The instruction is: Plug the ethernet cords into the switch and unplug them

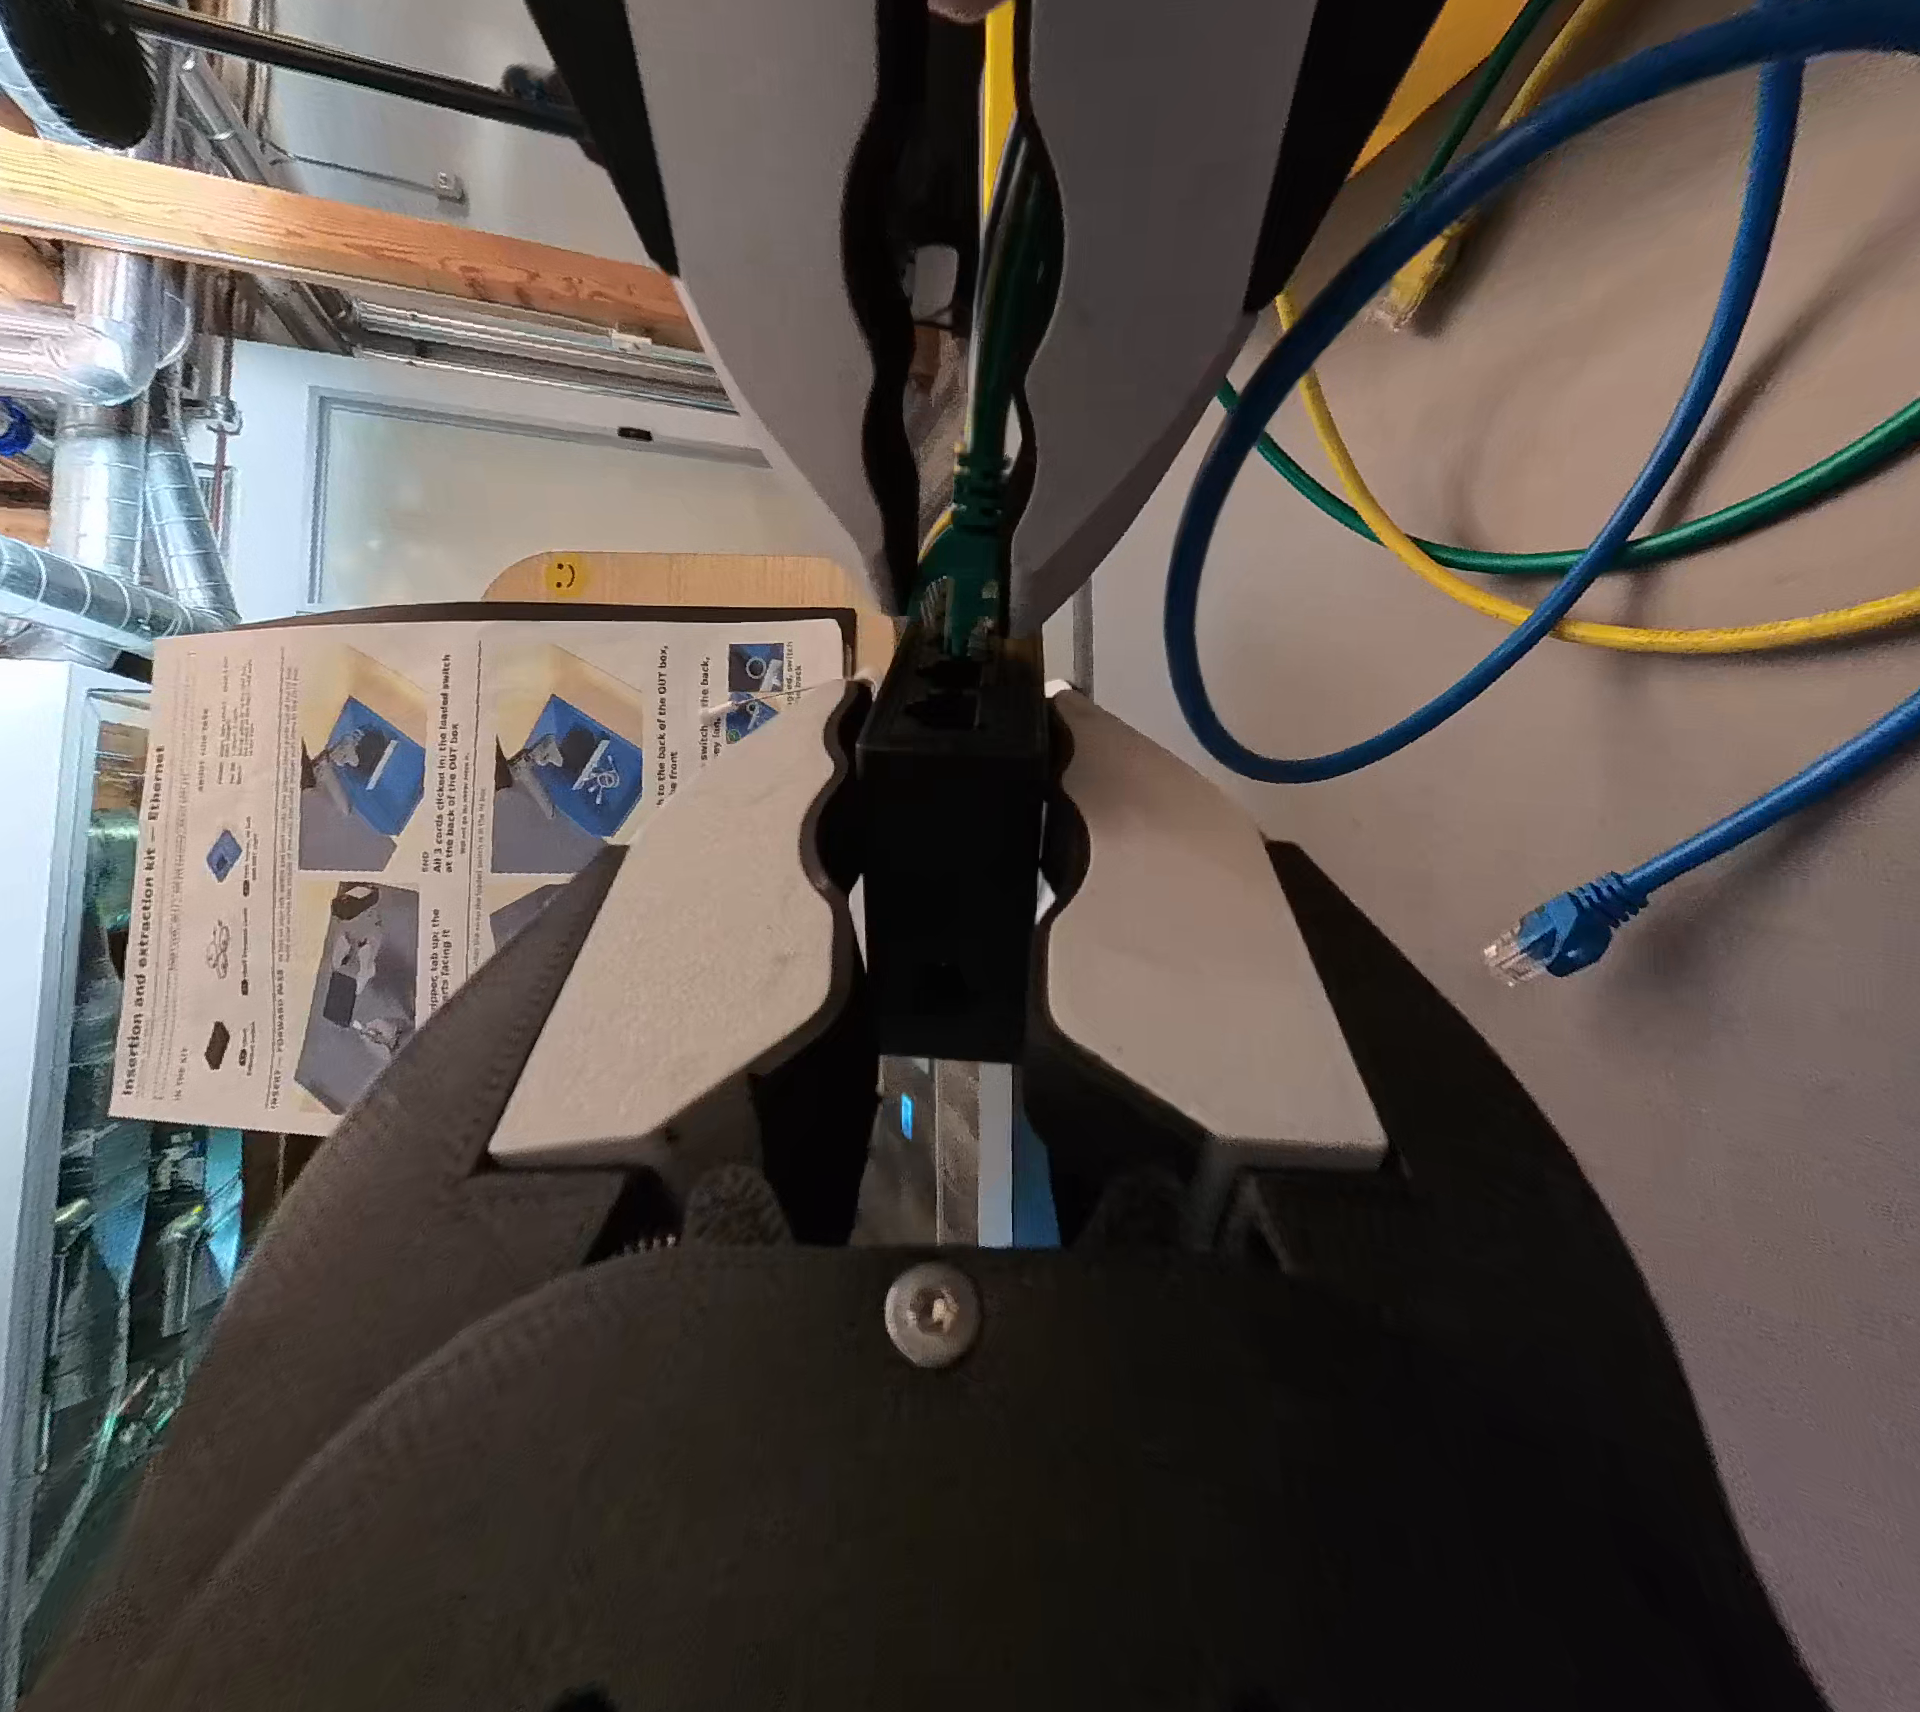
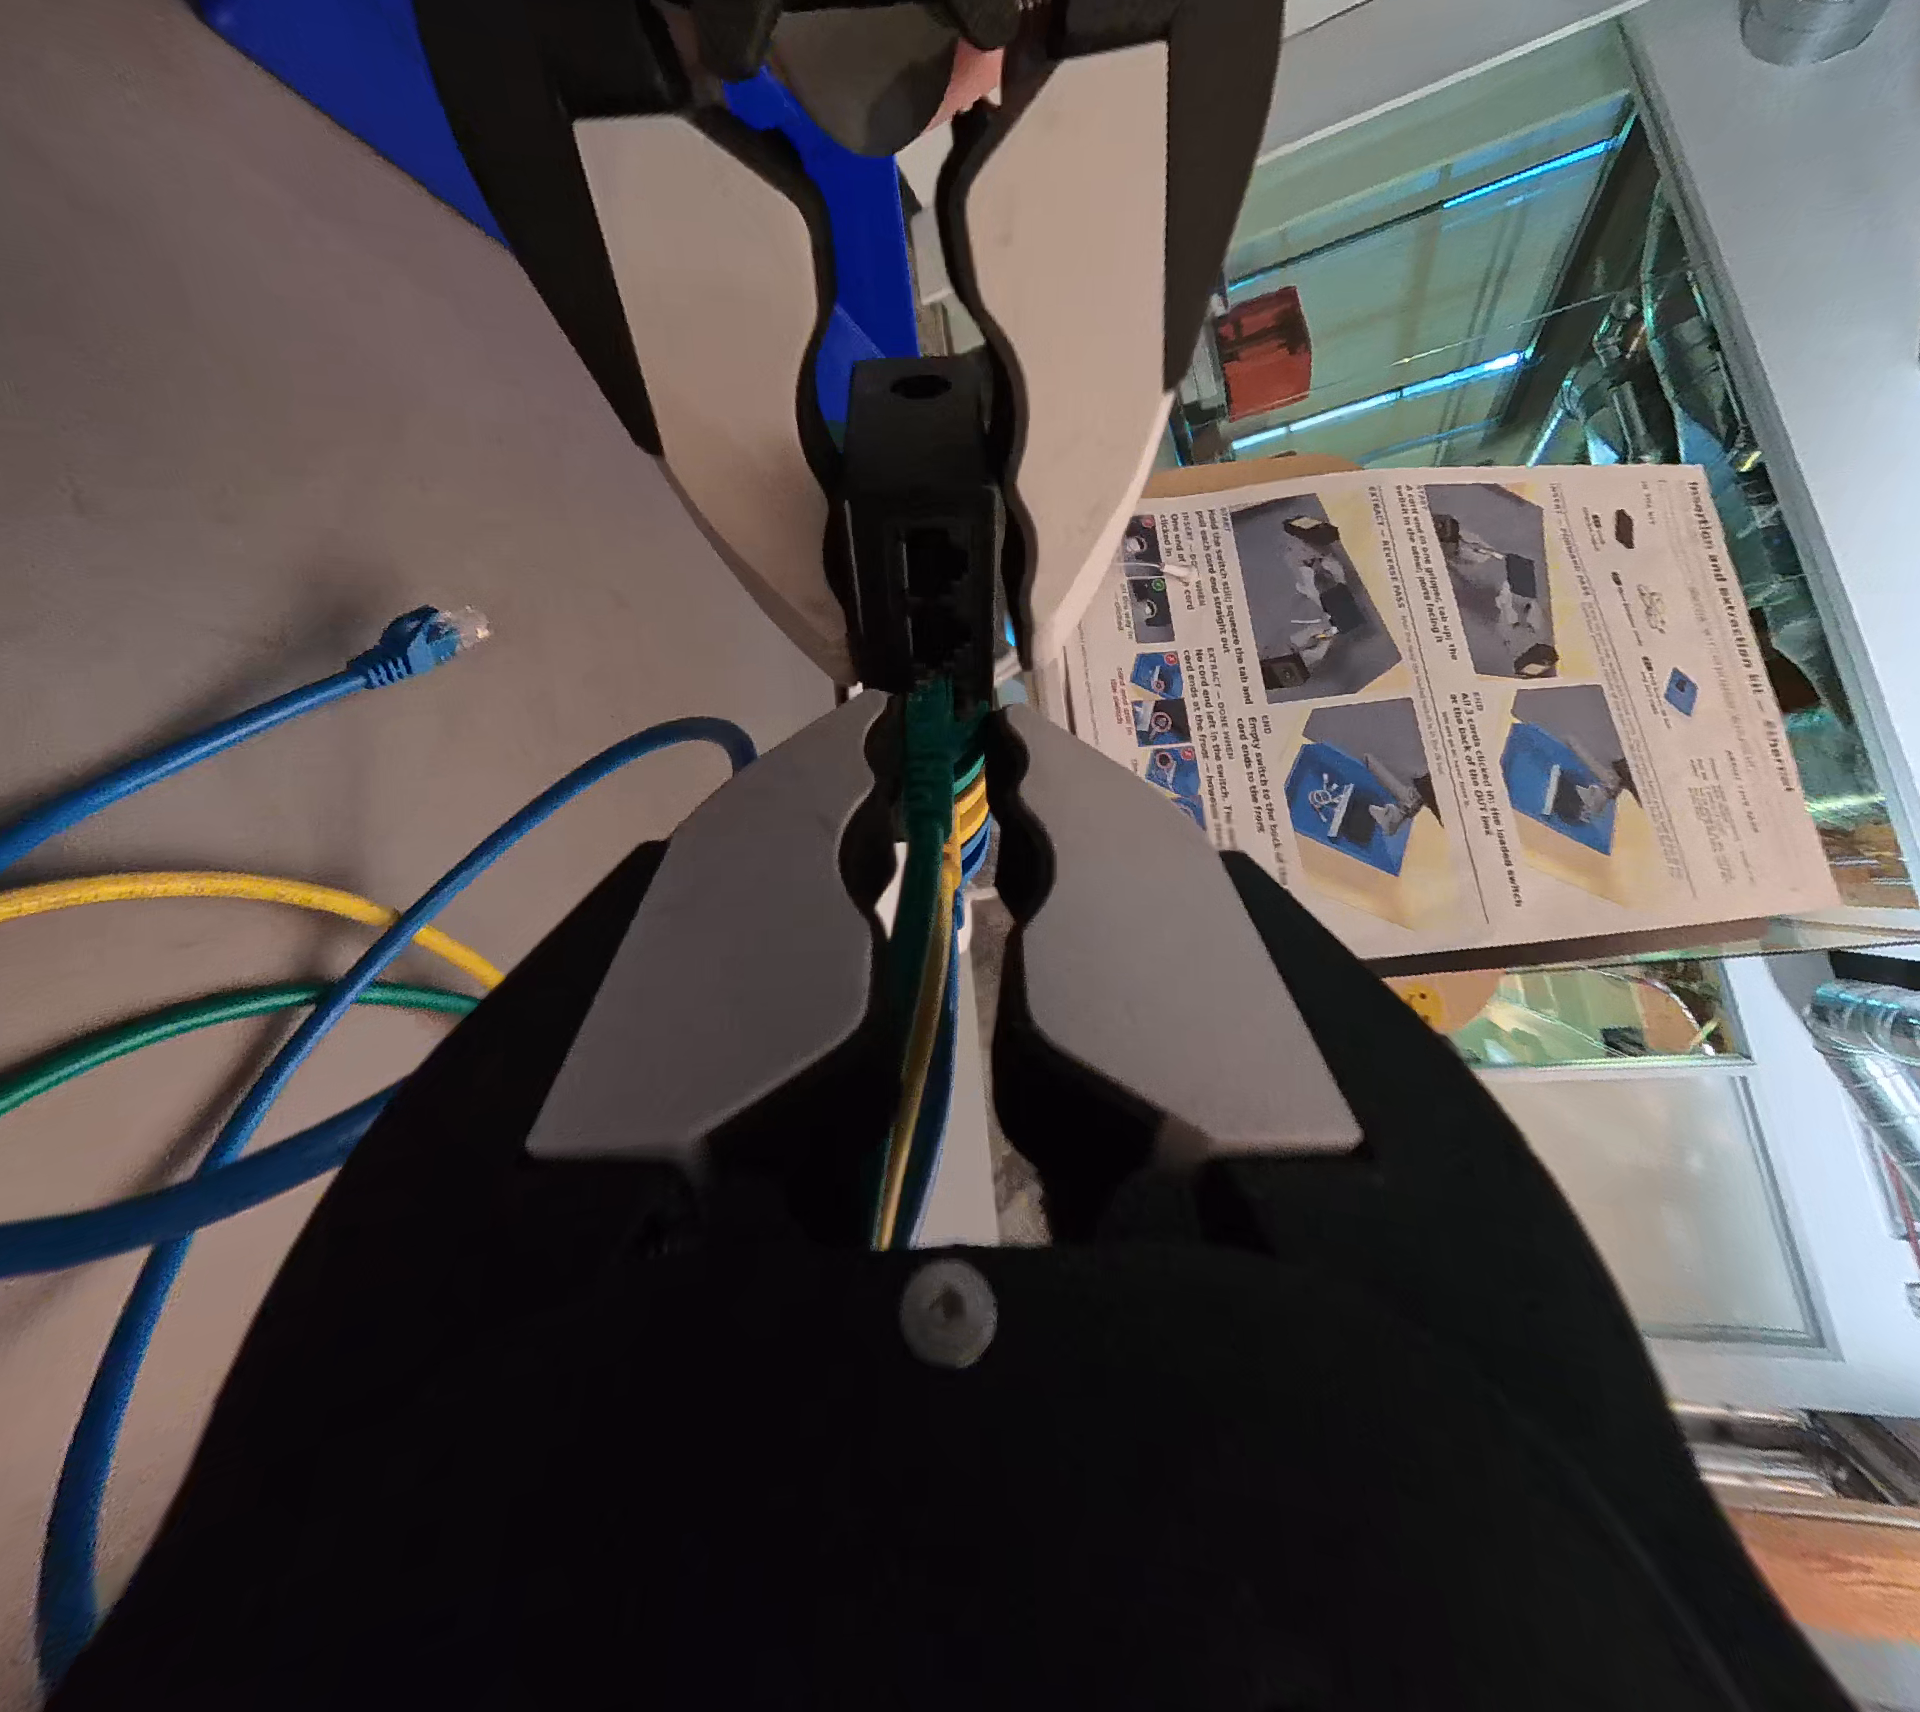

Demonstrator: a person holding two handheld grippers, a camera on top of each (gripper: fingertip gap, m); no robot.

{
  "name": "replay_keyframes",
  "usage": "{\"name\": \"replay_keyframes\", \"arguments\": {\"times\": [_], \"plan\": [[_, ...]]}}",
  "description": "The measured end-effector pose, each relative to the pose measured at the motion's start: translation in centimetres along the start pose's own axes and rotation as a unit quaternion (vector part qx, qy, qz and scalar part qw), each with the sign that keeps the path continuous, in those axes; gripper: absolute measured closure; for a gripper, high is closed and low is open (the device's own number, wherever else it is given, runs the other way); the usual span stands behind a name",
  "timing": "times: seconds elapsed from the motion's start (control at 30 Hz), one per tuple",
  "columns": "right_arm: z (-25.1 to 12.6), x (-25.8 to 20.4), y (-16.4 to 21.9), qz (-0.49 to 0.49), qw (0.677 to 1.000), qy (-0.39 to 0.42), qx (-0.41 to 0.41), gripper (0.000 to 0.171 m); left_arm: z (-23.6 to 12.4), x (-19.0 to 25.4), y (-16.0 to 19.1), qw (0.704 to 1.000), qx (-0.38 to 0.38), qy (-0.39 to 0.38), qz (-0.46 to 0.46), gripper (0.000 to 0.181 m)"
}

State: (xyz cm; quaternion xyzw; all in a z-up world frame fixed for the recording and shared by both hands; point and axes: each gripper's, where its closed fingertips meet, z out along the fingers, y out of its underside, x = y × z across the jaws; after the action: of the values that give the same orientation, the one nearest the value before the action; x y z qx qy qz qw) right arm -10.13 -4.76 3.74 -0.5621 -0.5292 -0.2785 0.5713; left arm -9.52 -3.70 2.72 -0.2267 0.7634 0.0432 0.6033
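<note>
switch [image 1: 951,873], small black box, sits at centre frame in the left wrist view, pinched between the jaws of the left gripper [image 1: 951,841]; its ports face up-frame toward the other tool. green ethernet cord [image 1: 971,550] has its plug at the top port of the switch; cannot tell whether it is fully seated. right gripper [image 2: 940,789] has its jaws pressed on the green cord just behind the plug, centre of the right wrist view. yellow and blue cord boots lie in the same gap beside the green one. blue cord [image 1: 1558,930] lies loose on the grey counter [image 1: 1662,1247], its clear plug free at right of the left wrist view. yellow cord [image 1: 1455,592] loops across the counter, upper right. printed instruction sheet [image 1: 416,831] stands at left.
</note>
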Motion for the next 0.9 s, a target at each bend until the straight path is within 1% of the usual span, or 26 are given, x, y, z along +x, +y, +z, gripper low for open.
{"name": "replay_keyframes", "arguments": {"times": [0.1, 0.13, 0.2, 0.23, 0.27, 0.33, 0.4, 0.6, 0.73, 0.83, 0.9], "plan": [[0.0, 0.2, 0.0, -0.007, 1.000, 0.009, -0.014, 0.156, 0.2, -0.5, -0.1, 0.999, 0.027, -0.043, -0.010, 0.148], [-0.1, 0.2, -0.2, -0.004, 1.000, 0.007, -0.017, 0.156, 0.3, -0.6, 0.0, 0.998, 0.030, -0.054, -0.014, 0.144], [0.0, -0.1, -0.7, 0.003, 1.000, -0.005, -0.015, 0.156, 1.0, -0.5, 0.8, 0.998, 0.007, -0.055, -0.022, 0.133], [0.3, -0.3, -0.5, -0.002, 1.000, -0.008, -0.029, 0.156, 1.3, -0.3, 1.1, 0.998, -0.002, -0.052, -0.023, 0.132], [0.4, -0.4, -0.3, -0.010, 0.999, -0.008, -0.039, 0.156, 1.4, -0.2, 1.2, 0.998, -0.006, -0.053, -0.020, 0.134], [0.5, -0.2, -0.1, -0.015, 0.999, 0.002, -0.042, 0.156, 1.6, -0.3, 1.3, 0.998, -0.005, -0.061, -0.011, 0.144], [0.6, -0.3, 0.2, -0.002, 0.999, -0.006, -0.037, 0.155, 1.7, -0.2, 1.4, 0.998, -0.018, -0.062, 0.002, 0.147], [0.1, -0.4, 0.2, -0.013, 1.000, -0.017, -0.008, 0.155, 1.8, -0.6, 1.0, 0.994, -0.022, -0.093, 0.049, 0.150], [0.3, -1.0, 0.6, -0.015, 0.998, -0.042, -0.038, 0.155, 2.2, 0.0, 1.3, 0.997, -0.031, -0.064, 0.036, 0.149], [0.3, -1.4, 0.7, -0.012, 0.997, -0.059, -0.041, 0.155, 2.3, 0.2, 1.3, 0.996, -0.027, -0.068, 0.048, 0.149], [0.3, -1.7, 0.8, -0.009, 0.996, -0.075, -0.051, 0.155, 2.4, 0.5, 1.3, 0.997, -0.027, -0.053, 0.045, 0.149]]}}
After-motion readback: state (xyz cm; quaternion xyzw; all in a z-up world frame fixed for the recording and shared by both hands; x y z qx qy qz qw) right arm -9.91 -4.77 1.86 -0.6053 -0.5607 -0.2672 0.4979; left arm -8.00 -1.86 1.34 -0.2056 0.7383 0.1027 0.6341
